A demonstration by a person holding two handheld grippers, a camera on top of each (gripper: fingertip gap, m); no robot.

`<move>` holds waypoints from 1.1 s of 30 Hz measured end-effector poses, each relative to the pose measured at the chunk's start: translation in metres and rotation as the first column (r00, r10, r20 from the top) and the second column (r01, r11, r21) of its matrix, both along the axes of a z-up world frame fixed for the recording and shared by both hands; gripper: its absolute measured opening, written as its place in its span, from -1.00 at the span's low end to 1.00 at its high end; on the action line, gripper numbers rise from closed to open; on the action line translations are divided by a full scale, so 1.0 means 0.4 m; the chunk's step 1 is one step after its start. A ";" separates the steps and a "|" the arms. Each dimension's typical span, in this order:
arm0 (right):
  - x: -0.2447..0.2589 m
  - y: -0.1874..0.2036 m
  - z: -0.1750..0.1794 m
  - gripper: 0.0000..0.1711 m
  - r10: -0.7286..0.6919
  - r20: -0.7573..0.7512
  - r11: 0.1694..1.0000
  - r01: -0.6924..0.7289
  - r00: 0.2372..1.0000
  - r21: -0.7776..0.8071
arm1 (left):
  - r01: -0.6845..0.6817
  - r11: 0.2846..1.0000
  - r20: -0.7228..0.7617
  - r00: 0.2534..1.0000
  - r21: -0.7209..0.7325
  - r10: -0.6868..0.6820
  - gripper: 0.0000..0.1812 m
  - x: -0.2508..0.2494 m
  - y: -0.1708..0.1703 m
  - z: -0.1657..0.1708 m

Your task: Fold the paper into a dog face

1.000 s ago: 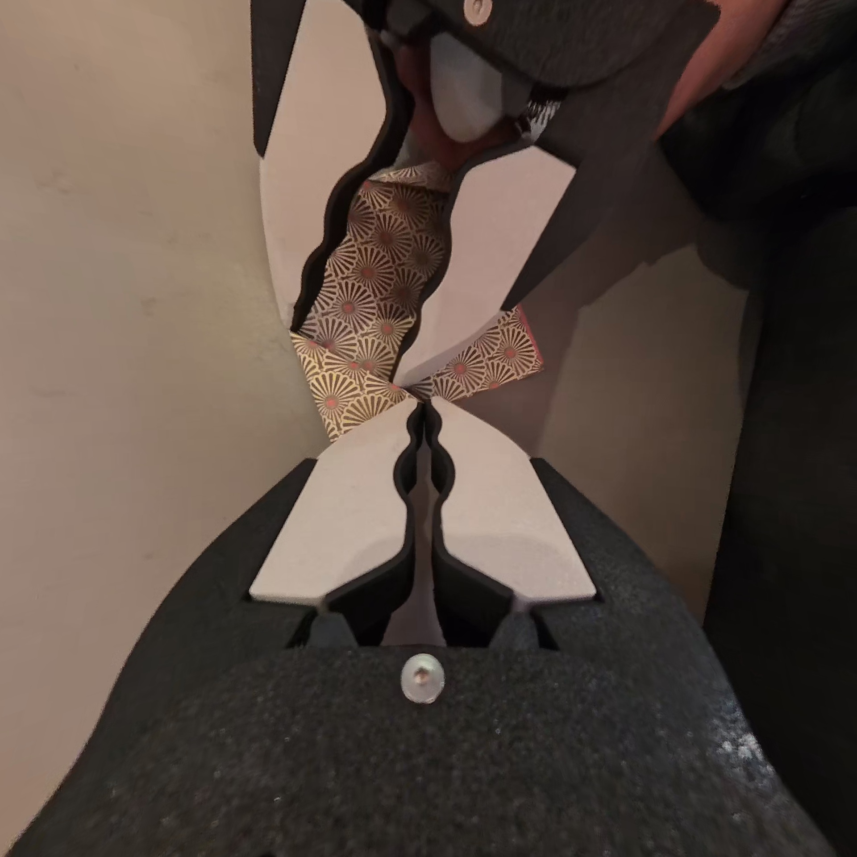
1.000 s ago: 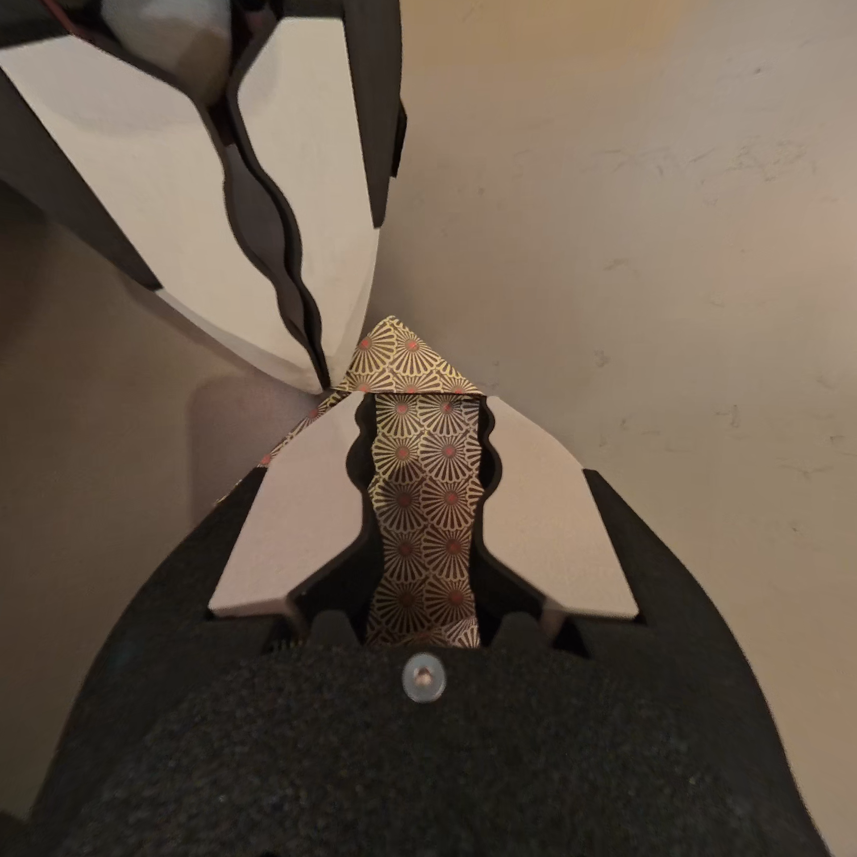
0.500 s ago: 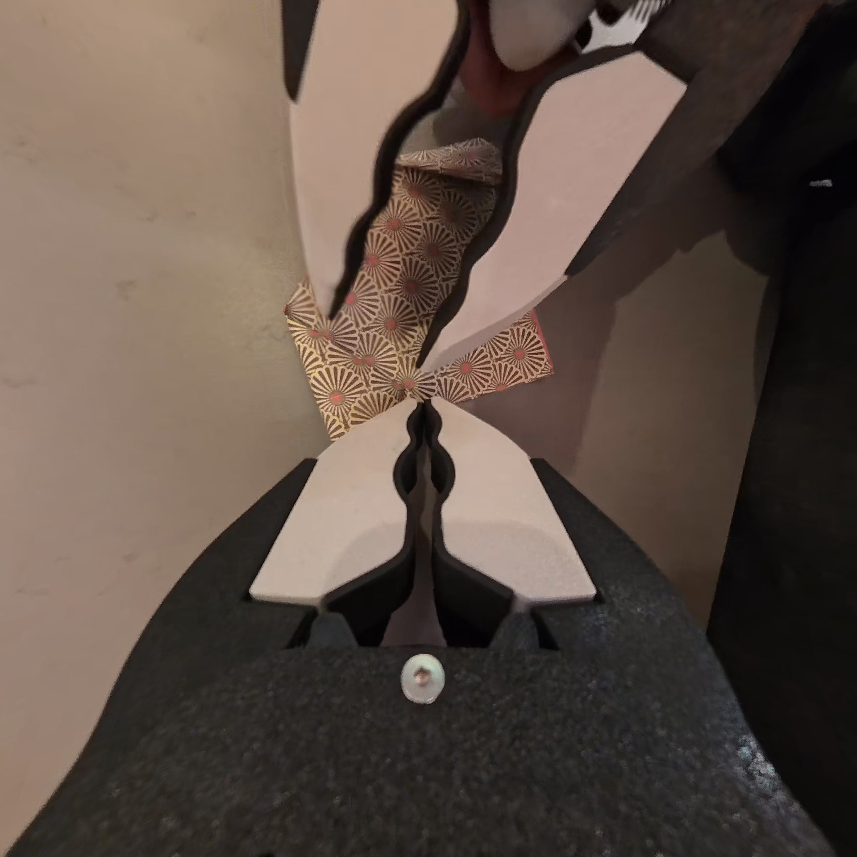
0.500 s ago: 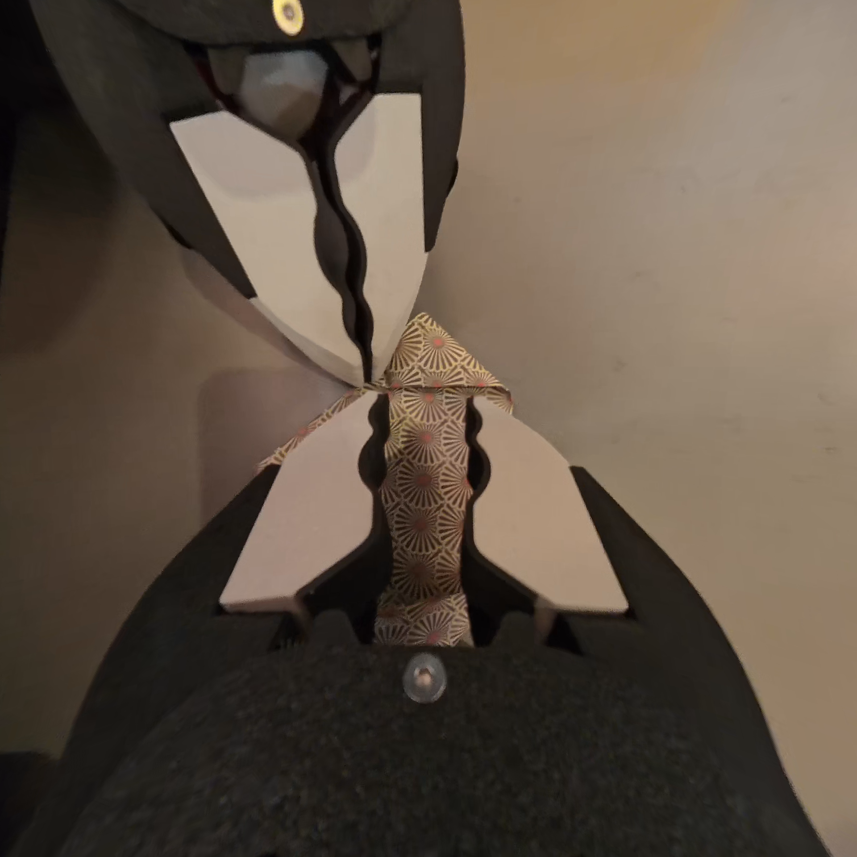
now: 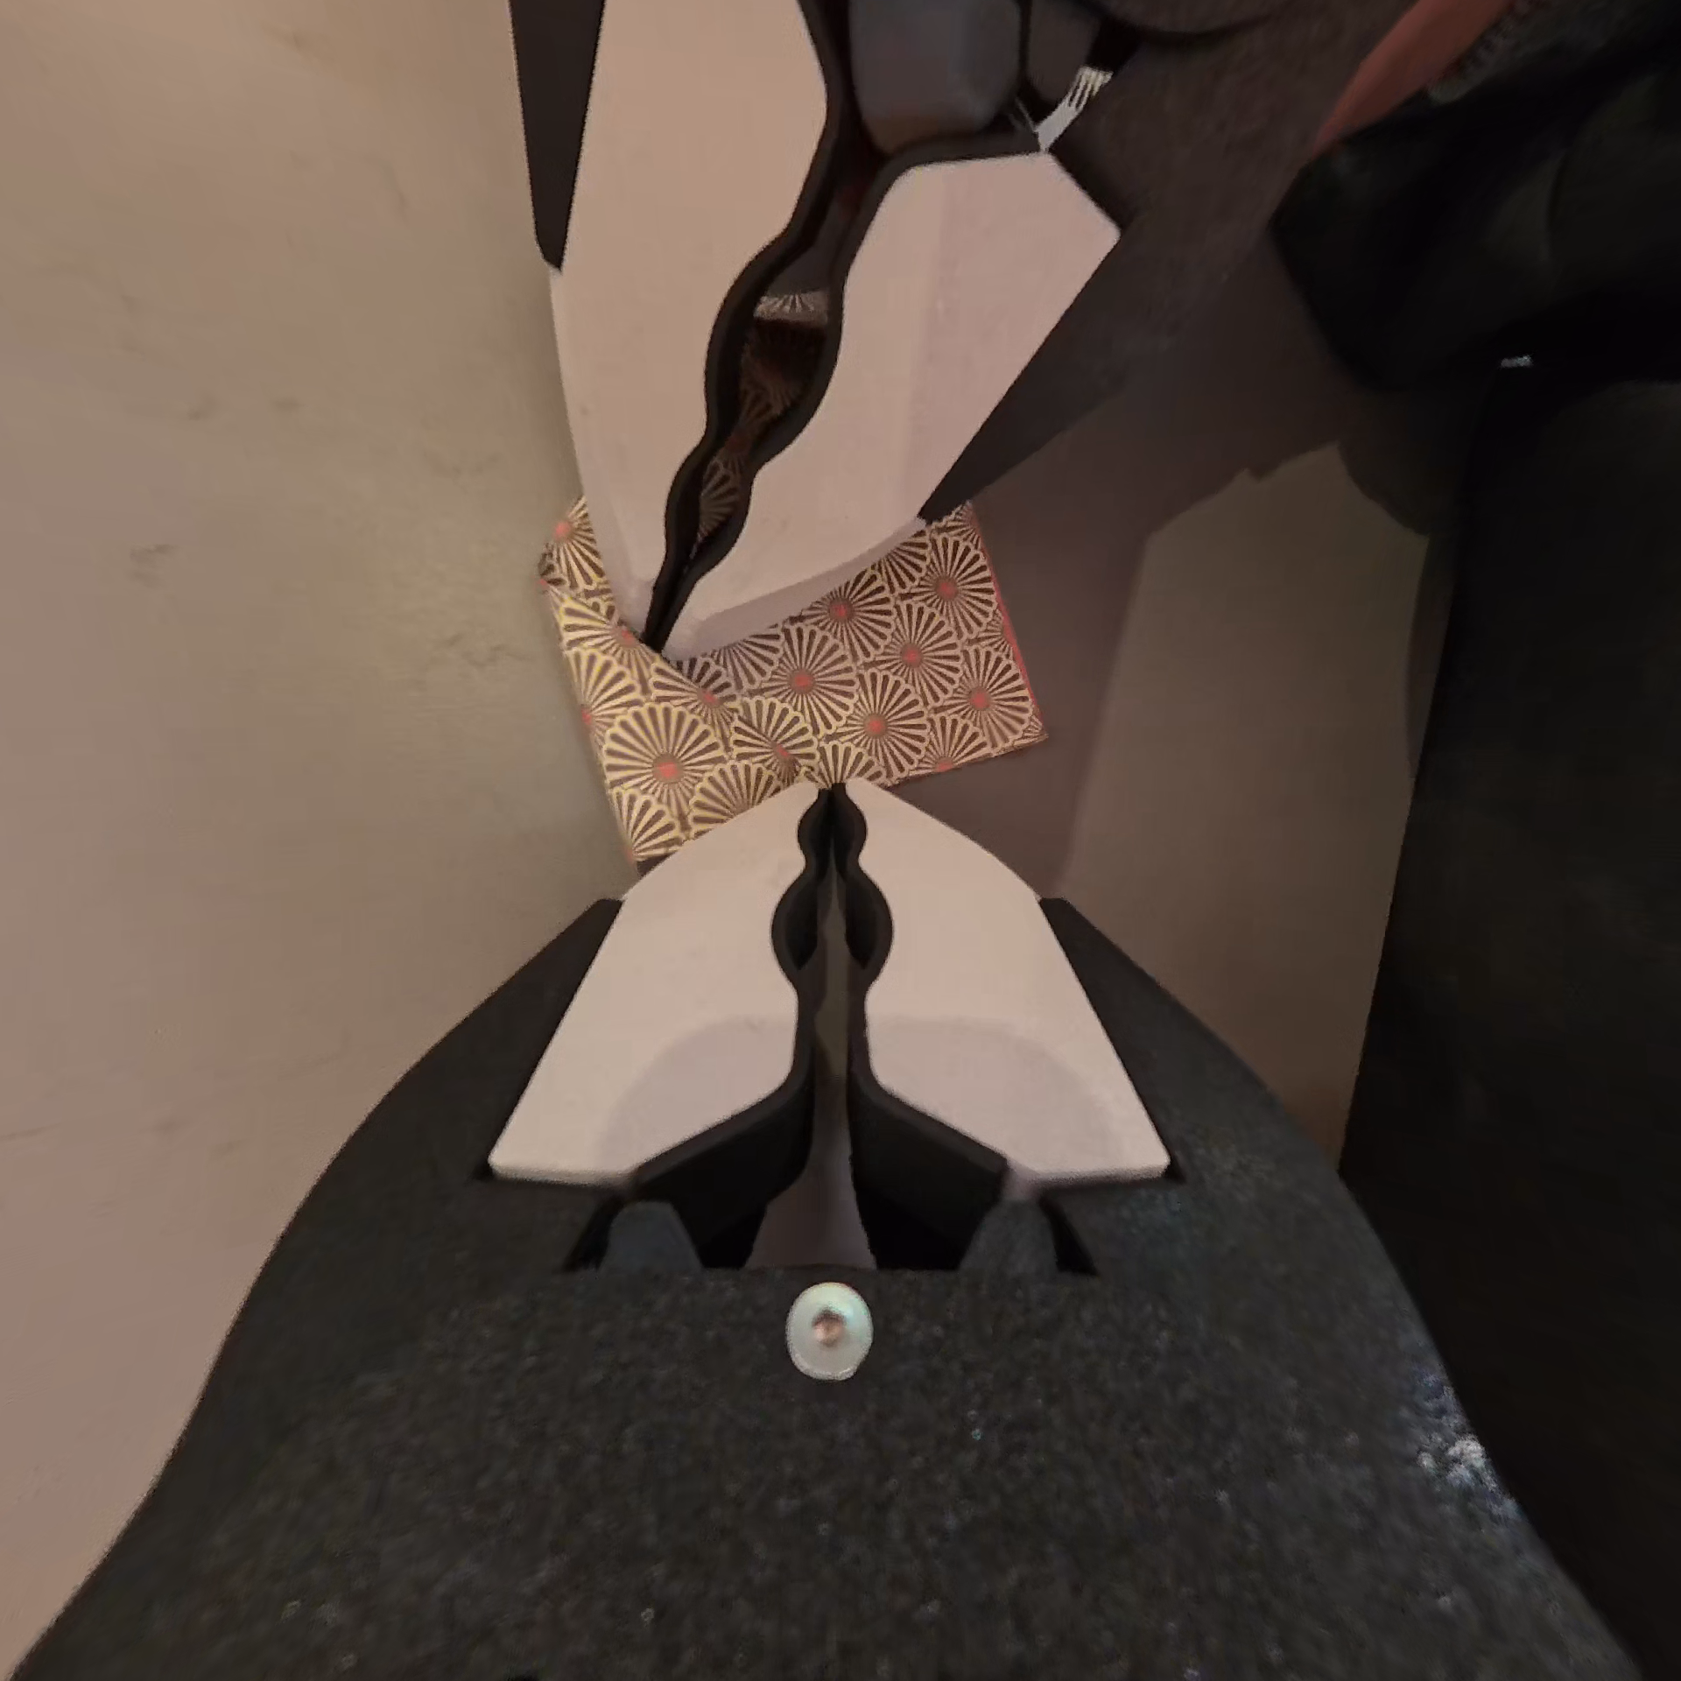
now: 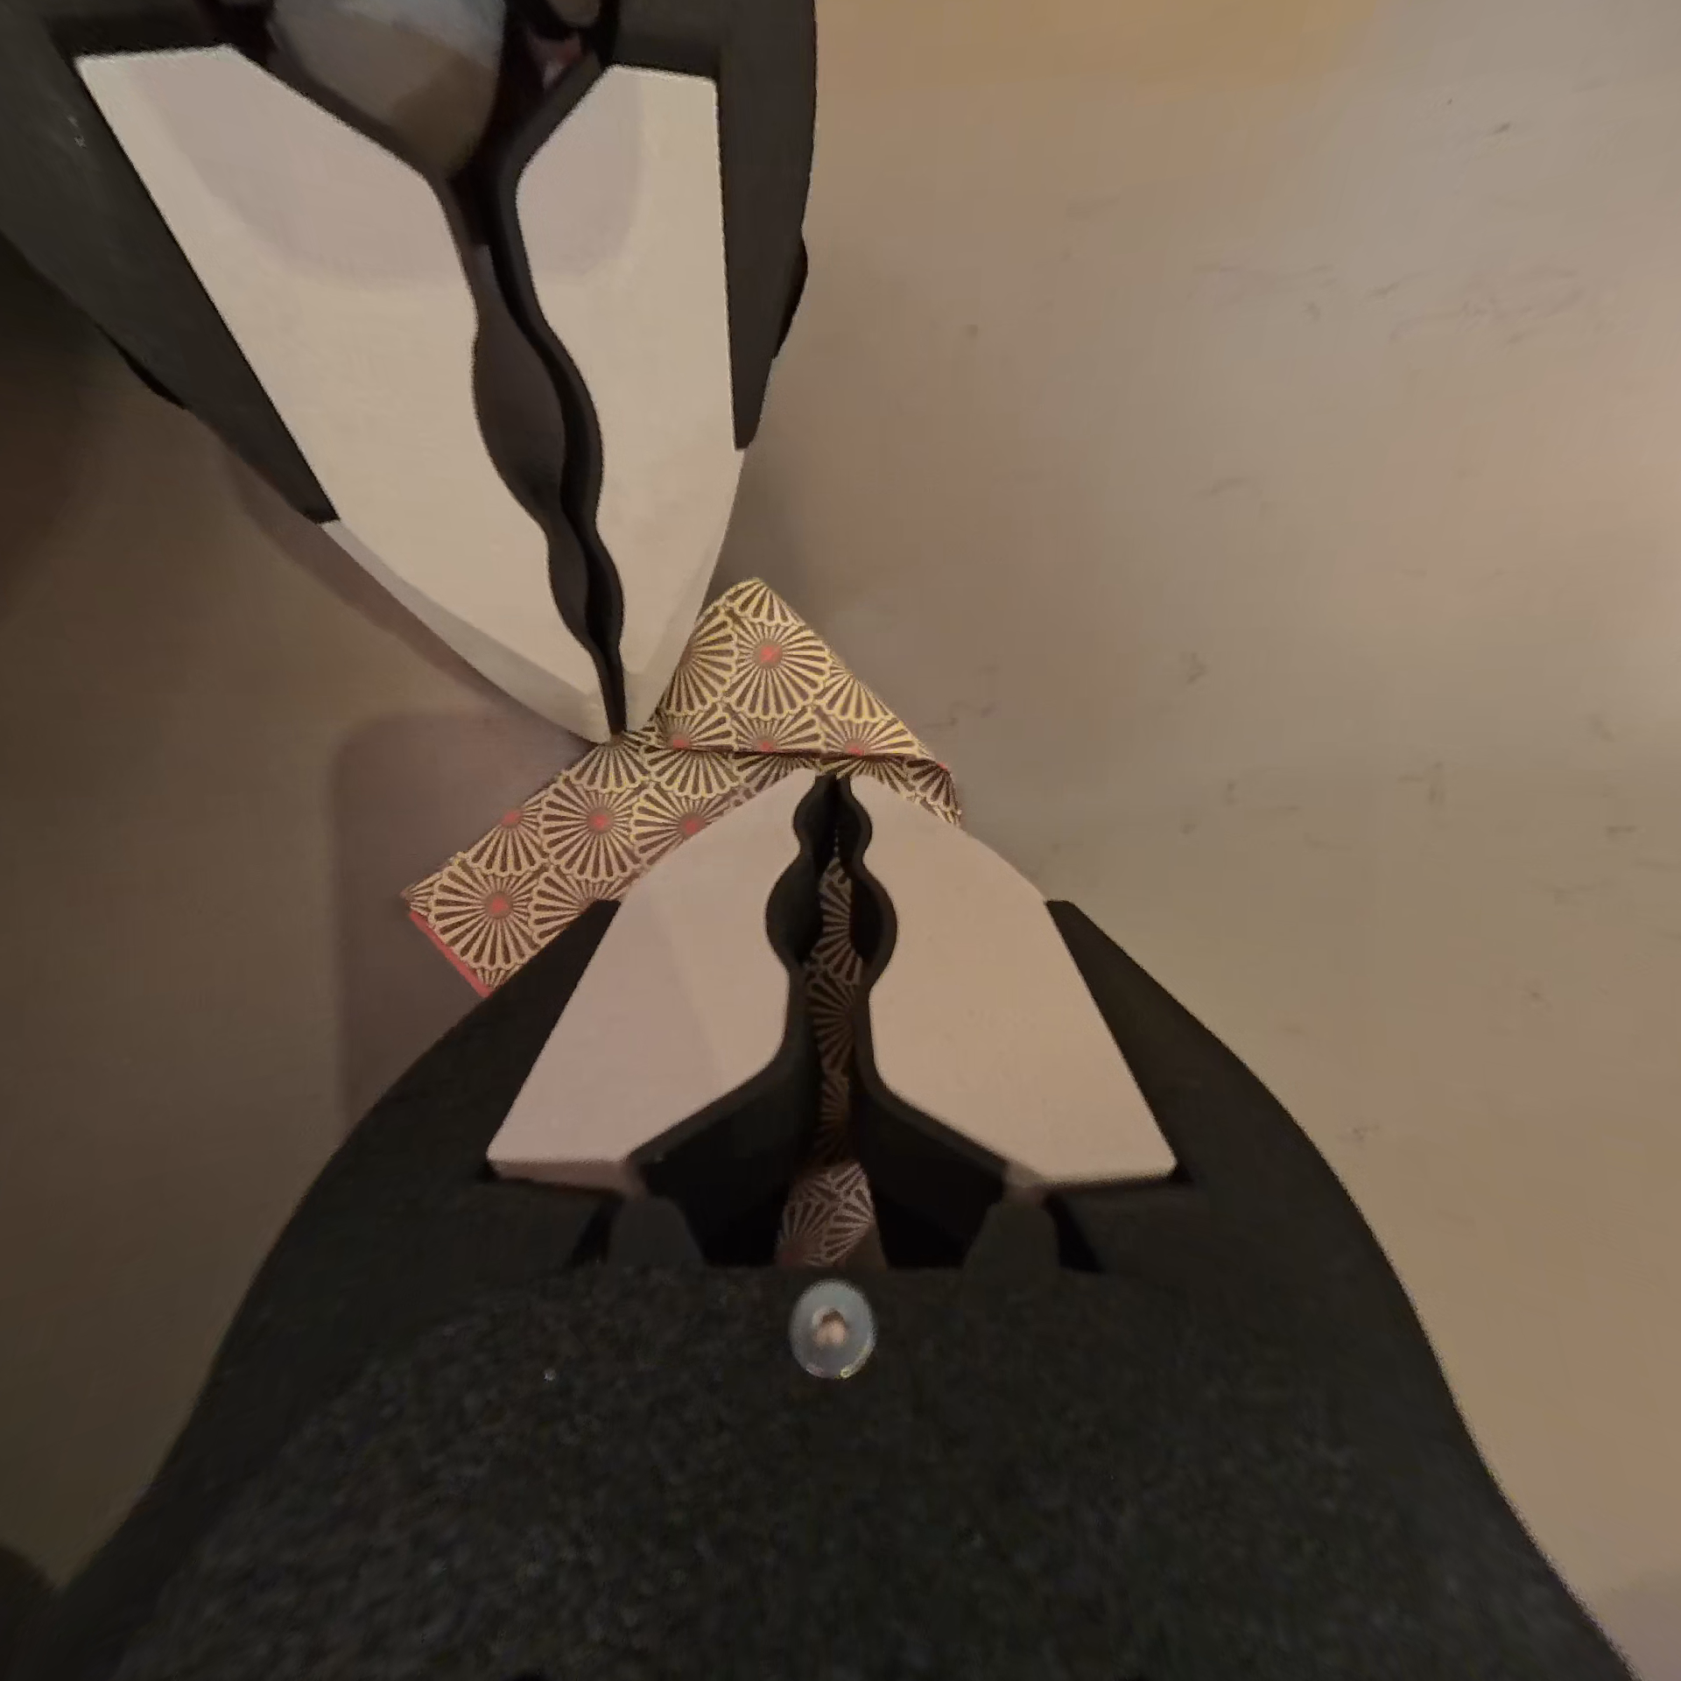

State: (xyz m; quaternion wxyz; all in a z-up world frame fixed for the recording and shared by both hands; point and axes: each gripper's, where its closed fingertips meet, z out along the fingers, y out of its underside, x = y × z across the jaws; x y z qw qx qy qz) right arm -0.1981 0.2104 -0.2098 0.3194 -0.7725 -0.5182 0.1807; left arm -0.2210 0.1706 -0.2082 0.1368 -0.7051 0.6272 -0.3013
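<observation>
Facing tip to tip: left tongs [image 5: 832,793] and right tongs [image 6: 837,780] both clamping paper [image 5: 873,691].

- You work over a plain cream tabletop [image 6: 1273,455], faintly scuffed and scratched.
- Warm light glows ahead of your right claw, toward the upper right.
- Right of your left claw lies soft shadow [image 5: 1182,773], then deep darkness.
</observation>
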 end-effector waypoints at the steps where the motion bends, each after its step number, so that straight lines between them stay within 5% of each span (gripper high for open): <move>1: 0.000 0.000 0.000 -1.00 -0.001 0.002 1.000 0.001 1.000 0.000 | -0.002 1.000 0.001 1.000 -0.004 0.002 -1.00 0.000 0.000 0.000; 12: -0.050 -0.005 0.075 -1.00 0.003 -0.180 0.999 -0.012 0.984 -0.051 | 0.002 1.000 -0.004 1.000 -0.007 -0.003 -1.00 0.001 0.000 0.000; 17: -0.050 0.014 0.025 -1.00 -0.002 -0.063 1.000 0.000 0.998 -0.026 | 0.000 1.000 -0.004 1.000 -0.013 0.000 -1.00 0.001 0.000 0.001; 33: -0.050 0.018 0.002 -1.00 0.003 -0.019 1.000 -0.003 1.000 -0.015 | -0.030 0.999 0.007 1.000 -0.028 0.030 -1.00 0.003 0.000 0.001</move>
